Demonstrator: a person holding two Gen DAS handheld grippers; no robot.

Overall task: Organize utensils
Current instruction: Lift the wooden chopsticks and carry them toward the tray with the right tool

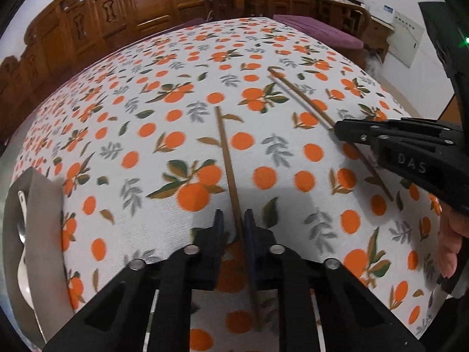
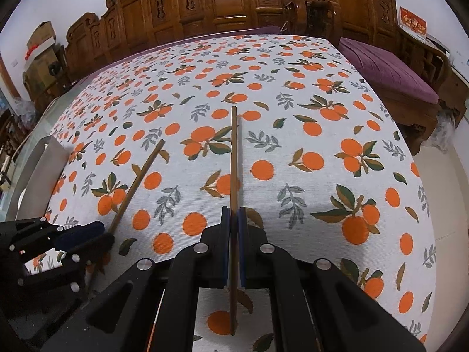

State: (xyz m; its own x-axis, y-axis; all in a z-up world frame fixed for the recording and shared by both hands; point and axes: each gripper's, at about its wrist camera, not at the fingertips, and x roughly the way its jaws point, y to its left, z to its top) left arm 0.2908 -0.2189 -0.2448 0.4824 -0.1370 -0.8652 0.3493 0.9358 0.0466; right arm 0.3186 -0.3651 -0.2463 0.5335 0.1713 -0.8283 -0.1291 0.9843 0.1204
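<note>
Wooden and slender, one chopstick [image 1: 227,158] sits clamped in your left gripper [image 1: 233,226] jaws; the second chopstick [image 2: 233,158] in your right gripper [image 2: 233,220], both over the orange-printed table [image 2: 293,102] cloth.

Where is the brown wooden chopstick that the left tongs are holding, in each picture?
Left wrist view: the thin brown wooden chopstick runs up the middle, from the left tongs.
Right wrist view: lower left, slanting.
Shared landmark: grey tray, left edge.
</note>
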